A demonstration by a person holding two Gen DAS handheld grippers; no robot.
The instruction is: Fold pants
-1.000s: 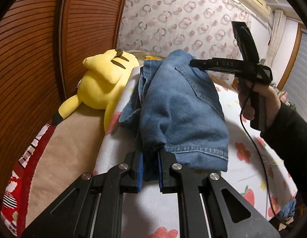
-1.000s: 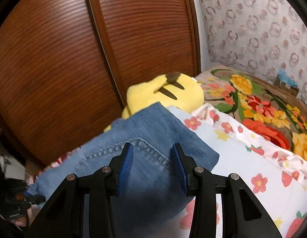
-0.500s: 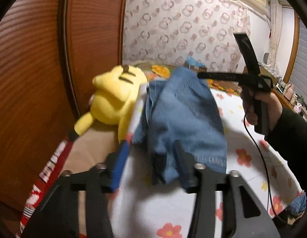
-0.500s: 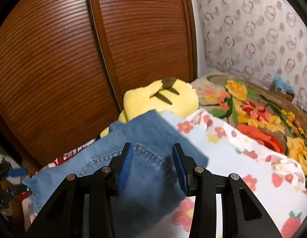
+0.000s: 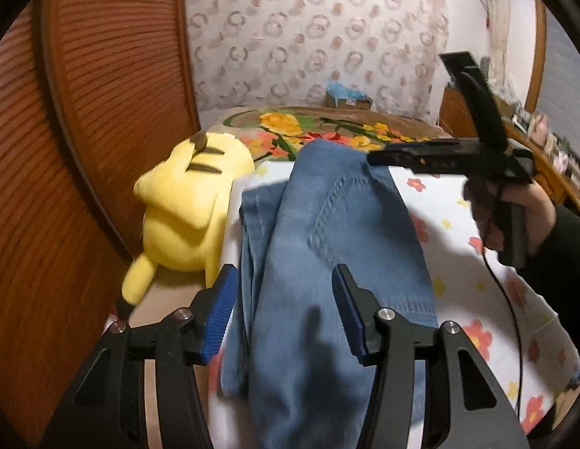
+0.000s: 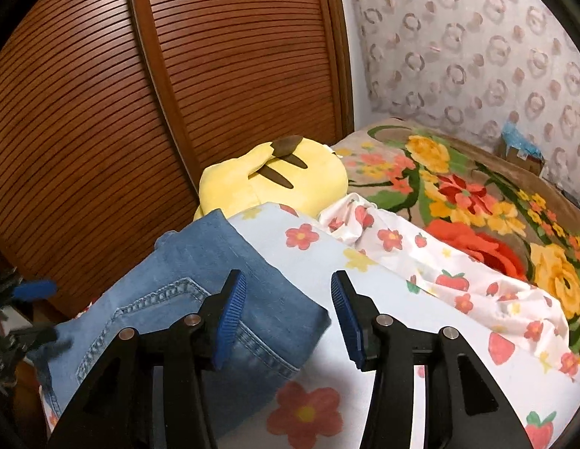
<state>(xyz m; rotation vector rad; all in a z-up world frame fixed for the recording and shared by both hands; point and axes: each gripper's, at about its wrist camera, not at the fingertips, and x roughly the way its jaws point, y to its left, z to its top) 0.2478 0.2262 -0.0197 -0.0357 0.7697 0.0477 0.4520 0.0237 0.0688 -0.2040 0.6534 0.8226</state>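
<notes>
Pants [image 5: 327,262] of blue denim are lying folded on the bed, on a white sheet [image 5: 454,217] printed with red flowers and strawberries. In the left wrist view, the garment is running away from the camera as a long, narrow stack; a stitched back pocket is showing on the top layer, and a second layer is sticking out along its left edge. The near end is blurred. The left hand-held gripper [image 5: 284,310] is standing spread, its blue pads either side of the near end of the denim and not pressing on it. A yellow plush toy [image 5: 192,205] is lying just beside the pants on the left, against a brown slatted door [image 5: 84,112]. At right, a hand [image 5: 510,217] in a dark sleeve is holding the right hand-held gripper [image 5: 376,159], whose tip is sitting over the far end of the denim.

In the right wrist view, the pants [image 6: 200,299] are filling the lower left, with the pocket stitching and a hemmed edge plainly visible; the folded corner is resting on the sheet [image 6: 402,299]. The right hand-held gripper [image 6: 288,318] has just been opening further; its jaws are spread, the left pad over the denim corner, the right pad over bare sheet, neither pinching cloth. The plush toy [image 6: 275,176] is lying beyond the pants, and a floral blanket [image 6: 477,194] is covering the far part of the bed.
</notes>
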